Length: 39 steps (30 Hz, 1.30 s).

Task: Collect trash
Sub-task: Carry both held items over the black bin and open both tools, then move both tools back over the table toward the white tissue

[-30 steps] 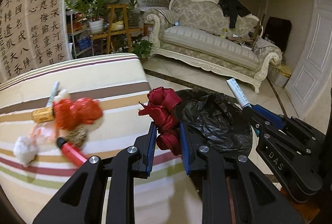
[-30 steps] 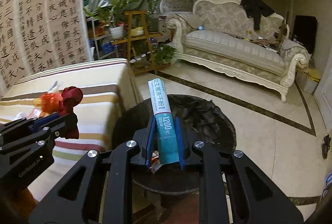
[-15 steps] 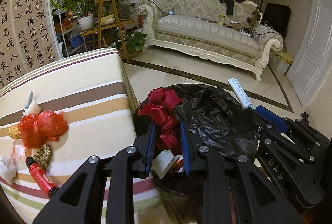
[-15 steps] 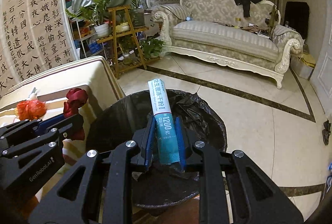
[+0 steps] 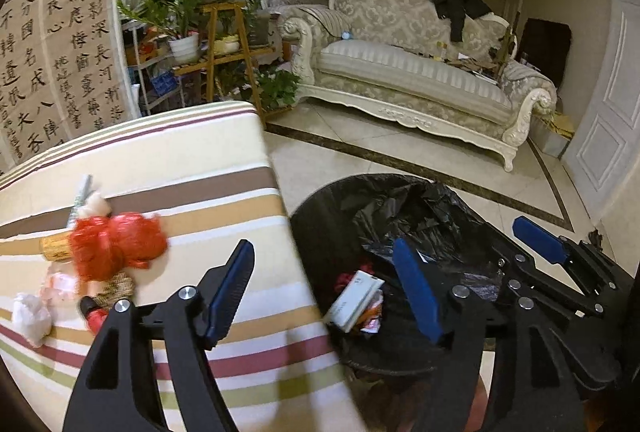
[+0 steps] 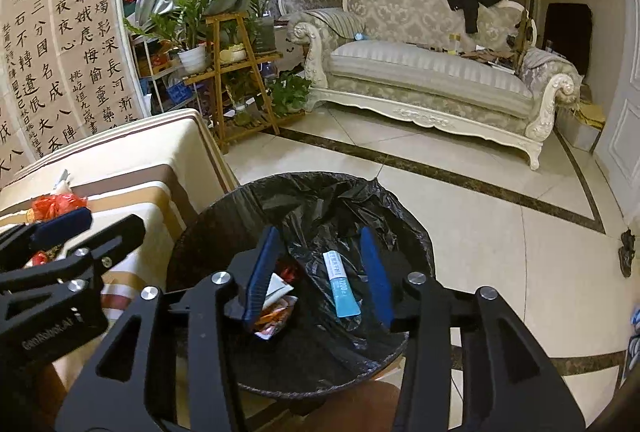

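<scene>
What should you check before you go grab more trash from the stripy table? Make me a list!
1. Left gripper empty: ok, jaws opening, nothing between them.
2. Right gripper empty: ok, jaws opening; the blue tube lies below in the bin.
3. Tube inside the black bin bag: ok.
4. Trash left on the striped table: not ok, the red plastic wad and white tissue remain.
5. Red ribbon in the bin: cannot tell, only a red scrap shows.

Striped table (image 5: 168, 156), red bag (image 5: 116, 248), tissue (image 5: 30, 316), floor bin (image 6: 224, 232)
</scene>
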Each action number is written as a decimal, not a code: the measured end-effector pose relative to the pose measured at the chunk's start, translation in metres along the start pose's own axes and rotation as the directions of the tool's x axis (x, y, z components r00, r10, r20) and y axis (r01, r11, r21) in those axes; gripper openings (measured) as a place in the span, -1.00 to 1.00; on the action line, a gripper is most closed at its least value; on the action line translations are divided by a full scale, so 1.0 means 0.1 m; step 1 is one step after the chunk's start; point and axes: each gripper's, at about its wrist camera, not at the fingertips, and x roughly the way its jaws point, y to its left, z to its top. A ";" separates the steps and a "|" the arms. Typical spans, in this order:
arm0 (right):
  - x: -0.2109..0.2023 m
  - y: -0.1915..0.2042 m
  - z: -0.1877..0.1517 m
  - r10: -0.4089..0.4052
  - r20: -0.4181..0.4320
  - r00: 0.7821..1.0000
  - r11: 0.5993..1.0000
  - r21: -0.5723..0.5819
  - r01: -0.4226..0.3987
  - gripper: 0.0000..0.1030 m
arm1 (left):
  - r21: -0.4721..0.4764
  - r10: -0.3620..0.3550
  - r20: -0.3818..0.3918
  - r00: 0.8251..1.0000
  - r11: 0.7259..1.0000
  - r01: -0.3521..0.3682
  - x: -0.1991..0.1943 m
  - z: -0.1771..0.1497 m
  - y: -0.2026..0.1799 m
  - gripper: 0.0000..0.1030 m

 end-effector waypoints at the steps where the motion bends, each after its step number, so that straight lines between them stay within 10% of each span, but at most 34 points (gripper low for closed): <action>1: -0.01 0.02 0.01 0.003 0.001 1.000 1.000 -0.002 -0.003 -0.13 | -0.006 0.004 0.003 1.000 1.000 -0.004 -0.03 0.00 0.03 0.38; 39: -0.26 1.73 -0.14 0.286 -0.090 0.954 0.926 -0.231 -0.299 0.00 | -0.315 0.276 -0.083 0.958 0.904 -0.288 -0.63 -0.63 1.95 0.44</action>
